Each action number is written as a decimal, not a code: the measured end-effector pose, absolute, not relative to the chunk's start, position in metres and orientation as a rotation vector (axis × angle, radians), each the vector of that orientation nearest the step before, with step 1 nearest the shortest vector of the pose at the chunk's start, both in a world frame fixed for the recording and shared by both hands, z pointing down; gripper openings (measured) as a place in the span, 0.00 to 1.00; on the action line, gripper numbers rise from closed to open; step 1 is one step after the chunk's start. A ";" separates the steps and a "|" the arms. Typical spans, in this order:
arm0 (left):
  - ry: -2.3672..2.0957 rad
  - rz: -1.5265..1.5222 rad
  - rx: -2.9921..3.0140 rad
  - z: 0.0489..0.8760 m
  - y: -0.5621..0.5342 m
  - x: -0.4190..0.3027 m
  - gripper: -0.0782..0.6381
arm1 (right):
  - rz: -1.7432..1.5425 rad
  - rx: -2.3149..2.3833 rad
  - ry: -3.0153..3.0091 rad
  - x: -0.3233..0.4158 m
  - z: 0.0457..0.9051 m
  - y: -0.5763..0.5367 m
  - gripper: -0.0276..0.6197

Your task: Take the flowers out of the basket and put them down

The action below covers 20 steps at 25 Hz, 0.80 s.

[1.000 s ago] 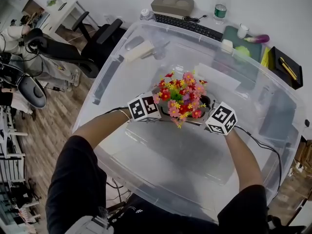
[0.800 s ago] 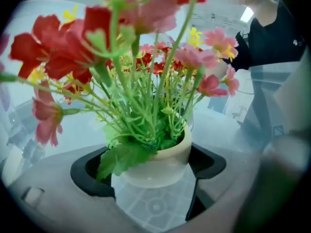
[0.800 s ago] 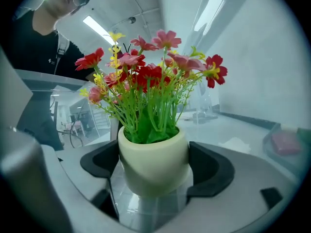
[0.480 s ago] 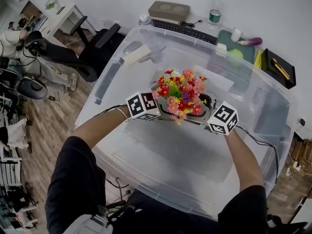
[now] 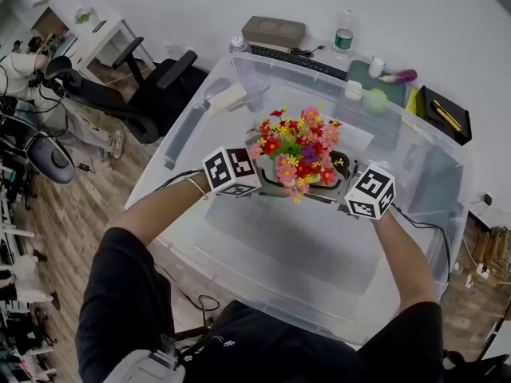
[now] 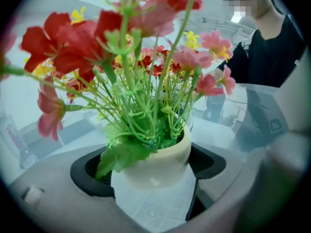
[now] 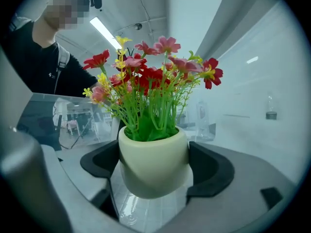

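Operator with two hand-held grippers.
Black short-sleeved shirt (image 5: pixel 120 294); left gripper (image 6: pixel 150 166) and right gripper (image 7: pixel 154 166) grey-and-black, each bearing a black-and-white marker cube (image 5: pixel 231 171); thin black cables (image 5: pixel 423 231).

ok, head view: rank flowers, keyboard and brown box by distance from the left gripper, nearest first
1. flowers: pot held in the left gripper fingers, just to its right.
2. keyboard: well ahead, beyond the flowers.
3. brown box: right behind the keyboard, farthest back.
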<state>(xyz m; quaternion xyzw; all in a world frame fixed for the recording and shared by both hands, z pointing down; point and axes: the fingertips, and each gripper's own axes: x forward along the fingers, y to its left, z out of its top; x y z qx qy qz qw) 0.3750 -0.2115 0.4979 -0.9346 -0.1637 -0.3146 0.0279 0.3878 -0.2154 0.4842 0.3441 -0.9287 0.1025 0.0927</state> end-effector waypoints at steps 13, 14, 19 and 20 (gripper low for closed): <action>-0.483 -0.856 -2.851 0.440 -0.189 0.374 0.77 | 0.192 1.031 -2.726 0.385 0.426 -0.192 0.75; -0.484 -0.851 -2.851 0.436 -0.185 0.373 0.77 | 0.190 1.032 -2.721 0.384 0.423 -0.189 0.75; -0.488 -0.815 -2.859 0.420 -0.168 0.371 0.77 | 0.182 1.037 -2.731 0.382 0.407 -0.171 0.75; -0.486 -0.808 -2.859 0.417 -0.164 0.370 0.77 | 0.176 1.037 -2.730 0.381 0.404 -0.168 0.75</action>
